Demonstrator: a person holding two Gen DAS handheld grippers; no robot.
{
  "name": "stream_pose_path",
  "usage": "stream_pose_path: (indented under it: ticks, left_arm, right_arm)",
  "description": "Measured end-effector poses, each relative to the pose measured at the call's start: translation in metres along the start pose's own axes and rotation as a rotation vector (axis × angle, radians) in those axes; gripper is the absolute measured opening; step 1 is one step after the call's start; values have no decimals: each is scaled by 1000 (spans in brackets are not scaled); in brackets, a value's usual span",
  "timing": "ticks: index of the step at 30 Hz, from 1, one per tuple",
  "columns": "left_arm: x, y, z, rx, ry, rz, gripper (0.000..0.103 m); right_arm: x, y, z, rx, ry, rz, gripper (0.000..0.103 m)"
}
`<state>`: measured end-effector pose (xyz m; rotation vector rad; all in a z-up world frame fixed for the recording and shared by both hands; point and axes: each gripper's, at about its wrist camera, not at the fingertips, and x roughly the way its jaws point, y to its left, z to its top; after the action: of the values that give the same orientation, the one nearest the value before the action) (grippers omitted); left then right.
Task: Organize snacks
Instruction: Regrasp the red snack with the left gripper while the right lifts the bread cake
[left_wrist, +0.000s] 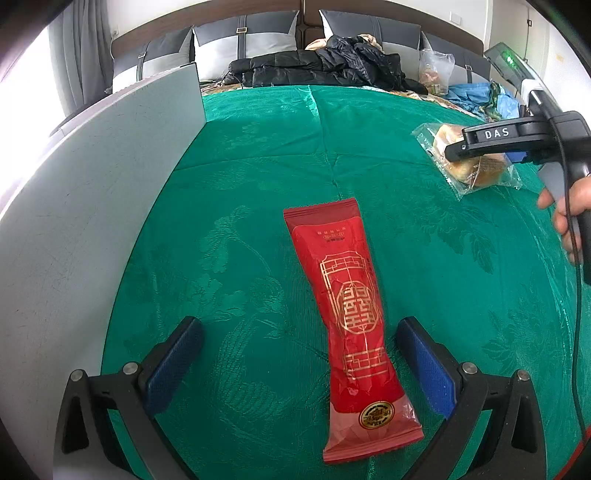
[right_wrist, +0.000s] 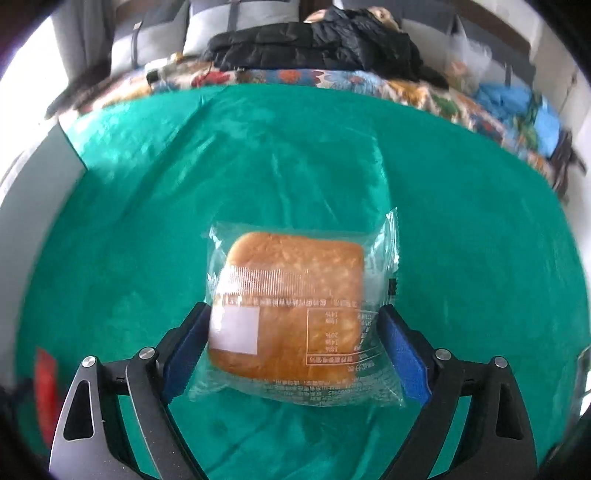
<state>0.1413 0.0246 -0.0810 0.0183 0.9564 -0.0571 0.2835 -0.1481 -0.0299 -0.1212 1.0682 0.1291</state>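
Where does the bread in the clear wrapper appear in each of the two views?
Left wrist view: the wrapped bread lies at the upper right on the green cloth, partly behind the right gripper.
Right wrist view: the wrapped bread fills the lower centre, between the open jaws.
Shared landmark: the black jacket on the bed beyond the cloth, at the top of both views.

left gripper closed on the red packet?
No. In the left wrist view the left gripper stands wide open, its blue pads clear of the red packet lying on the green cloth.
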Motion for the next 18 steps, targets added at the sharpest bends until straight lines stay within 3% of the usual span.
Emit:
stream_pose_path:
  ticks: [4, 7, 11, 18]
  left_arm:
    - [0, 0, 0, 0, 0, 0, 103]
    - [-1, 0, 0, 0, 0, 0, 103]
    - [-1, 0, -1, 0, 0, 0, 103]
    - [0, 0, -1, 0, 0, 0, 103]
  right_arm:
    - [3, -7, 0, 70, 7, 3, 88]
    - [-4, -1, 1, 33, -9, -7, 74]
    - [-28, -5, -15, 48, -45, 84, 72]
    - [-87, -7, -97, 141, -102, 225, 73]
